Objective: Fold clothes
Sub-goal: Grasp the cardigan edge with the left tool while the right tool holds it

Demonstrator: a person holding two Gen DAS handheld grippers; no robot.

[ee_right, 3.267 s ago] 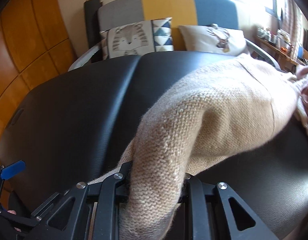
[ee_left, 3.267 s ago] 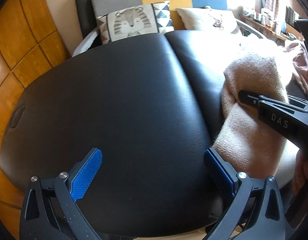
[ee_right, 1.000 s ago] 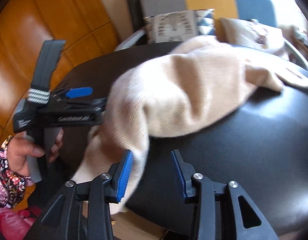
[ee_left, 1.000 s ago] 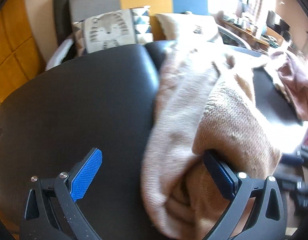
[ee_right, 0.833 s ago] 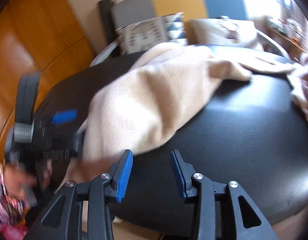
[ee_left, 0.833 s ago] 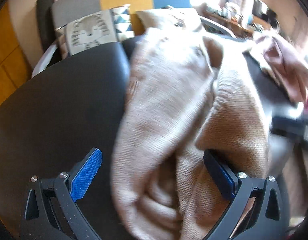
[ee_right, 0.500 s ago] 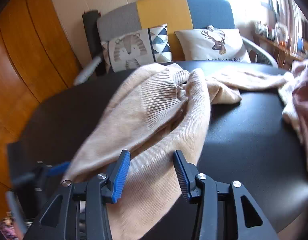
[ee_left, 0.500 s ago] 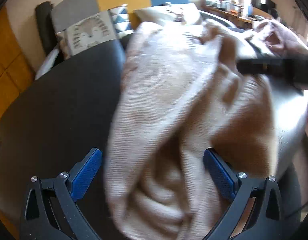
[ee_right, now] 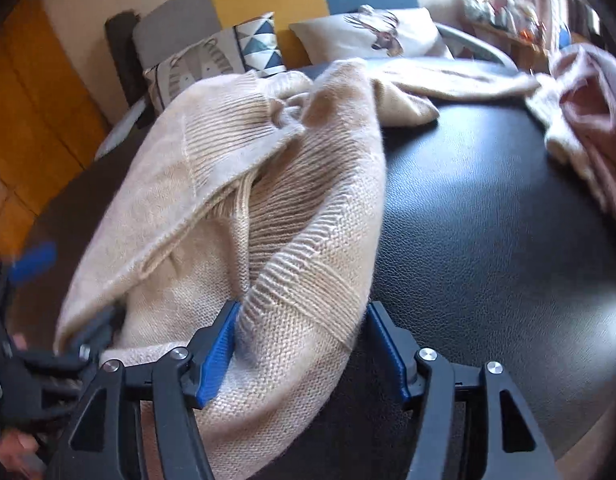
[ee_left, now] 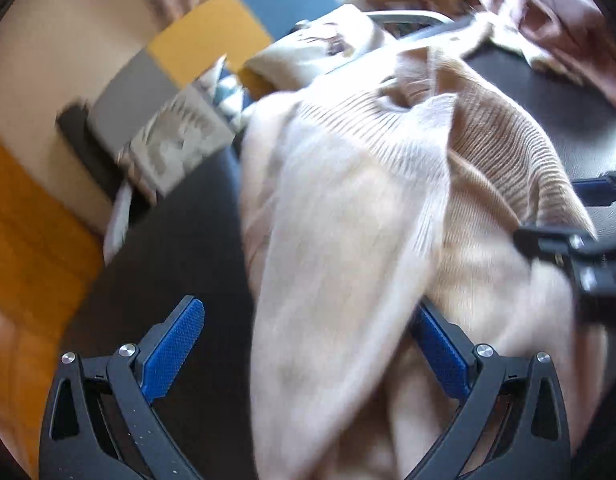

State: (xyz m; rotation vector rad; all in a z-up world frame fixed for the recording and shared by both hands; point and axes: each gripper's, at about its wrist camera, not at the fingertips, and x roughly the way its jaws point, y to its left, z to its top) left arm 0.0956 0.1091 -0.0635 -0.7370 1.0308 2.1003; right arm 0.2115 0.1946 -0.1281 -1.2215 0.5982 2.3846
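A beige knit sweater [ee_left: 348, 200] lies bunched on the black padded table [ee_left: 179, 240]. My left gripper [ee_left: 308, 348] is open wide; a fold of the sweater hangs between its blue pads and drapes over the right one. In the right wrist view the same sweater [ee_right: 227, 200] is heaped at the table's near left. My right gripper [ee_right: 303, 344] is open, and a ribbed fold sits between its pads without being pinched. One of the right gripper's black fingers [ee_left: 548, 242] touches the sweater's right edge. The left tool shows blurred at the lower left.
A pink garment [ee_right: 588, 100] lies at the table's far right. Behind the table [ee_right: 488, 220] is a grey, yellow and blue sofa with a lion cushion [ee_right: 203, 64] and a deer cushion [ee_right: 380, 36]. Orange wood panels [ee_left: 19, 220] line the left wall. A hand [ee_right: 11, 448] holds the left tool.
The right gripper let go of the sweater earlier and has now come down over a fold of it, jaws spread wider. The left view has tilted, and the sweater still fills its right half.
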